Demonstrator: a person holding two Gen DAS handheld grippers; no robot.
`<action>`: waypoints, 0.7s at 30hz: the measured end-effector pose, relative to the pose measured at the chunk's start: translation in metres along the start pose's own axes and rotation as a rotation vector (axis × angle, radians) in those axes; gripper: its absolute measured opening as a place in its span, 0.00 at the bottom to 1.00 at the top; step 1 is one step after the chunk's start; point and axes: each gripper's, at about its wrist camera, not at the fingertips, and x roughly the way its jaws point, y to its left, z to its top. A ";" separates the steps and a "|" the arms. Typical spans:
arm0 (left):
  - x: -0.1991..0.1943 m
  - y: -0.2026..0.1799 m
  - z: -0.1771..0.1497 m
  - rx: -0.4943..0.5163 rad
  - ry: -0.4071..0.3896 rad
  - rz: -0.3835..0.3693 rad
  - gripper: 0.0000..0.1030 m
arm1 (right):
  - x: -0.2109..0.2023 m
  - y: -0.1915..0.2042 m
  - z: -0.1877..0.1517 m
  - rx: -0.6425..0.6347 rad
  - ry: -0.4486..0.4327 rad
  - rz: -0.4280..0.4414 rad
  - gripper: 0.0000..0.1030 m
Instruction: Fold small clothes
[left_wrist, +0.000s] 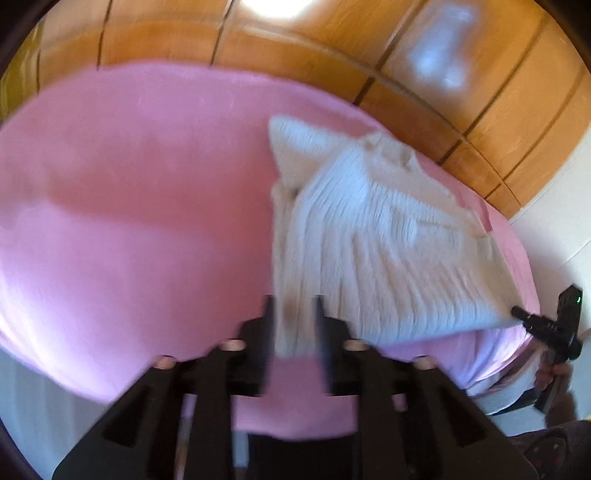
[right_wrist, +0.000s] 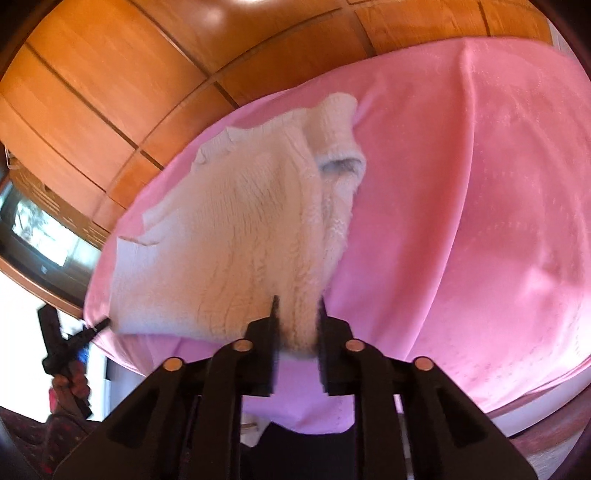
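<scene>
Both grippers — left gripper (left_wrist: 293, 325), right gripper (right_wrist: 295, 325) — are pinching the sweater (left_wrist: 369, 236) hem at the bed (left_wrist: 129, 184) near edge; next, carrying it toward the collar.

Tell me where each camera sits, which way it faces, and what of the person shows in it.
Left wrist: sits on the left gripper, looking forward and down over the pink bedcover; its fingers pinch the white knit garment; the right gripper and a hand show at far right.
Right wrist: sits on the right gripper, facing the same bed, its fingers also on the garment; the left gripper and a hand show at far left.
Shared: garment, bedcover, wooden wardrobe.
</scene>
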 end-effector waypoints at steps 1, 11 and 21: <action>0.000 -0.002 0.011 0.010 -0.030 0.001 0.50 | -0.001 0.003 0.009 -0.009 -0.029 -0.012 0.50; 0.057 -0.022 0.057 0.169 -0.028 0.006 0.26 | 0.048 0.042 0.067 -0.246 -0.075 -0.189 0.48; 0.010 -0.023 0.053 0.163 -0.149 -0.049 0.02 | 0.007 0.053 0.065 -0.311 -0.138 -0.196 0.05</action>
